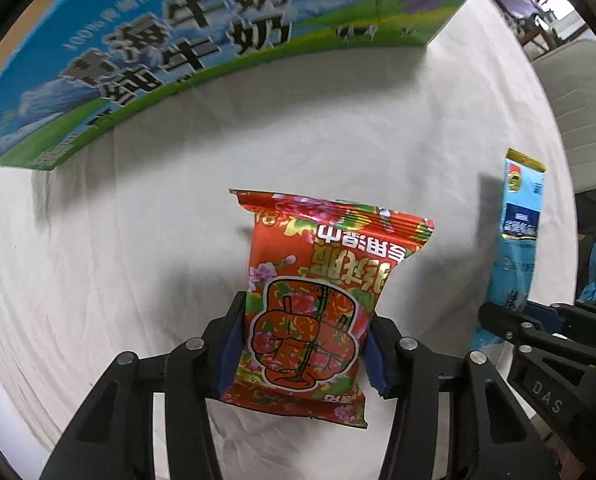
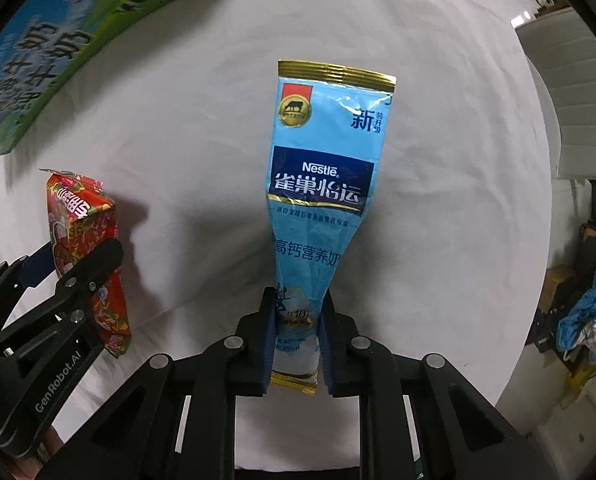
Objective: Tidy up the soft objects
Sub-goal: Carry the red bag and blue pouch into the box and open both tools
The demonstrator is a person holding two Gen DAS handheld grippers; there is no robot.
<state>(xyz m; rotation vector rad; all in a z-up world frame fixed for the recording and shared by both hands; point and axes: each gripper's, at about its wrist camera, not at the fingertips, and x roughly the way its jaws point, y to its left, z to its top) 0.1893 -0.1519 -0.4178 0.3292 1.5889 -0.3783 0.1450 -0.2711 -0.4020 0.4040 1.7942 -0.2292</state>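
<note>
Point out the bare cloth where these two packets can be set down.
Bare white cloth runs from the milk carton to the table's right edge, beneath the red packet and blue sachet. Crowded only along the carton.

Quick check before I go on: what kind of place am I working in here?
Probably a makeshift work table in a storage or workshop room, not a kitchen. A wrinkled white cloth covers the table, a printed milk carton box stands at the back, and clutter with a blue cloth sits beyond the edge.

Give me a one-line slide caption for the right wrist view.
Right claw pinches a blue Nestle sachet above the white cloth.
</note>
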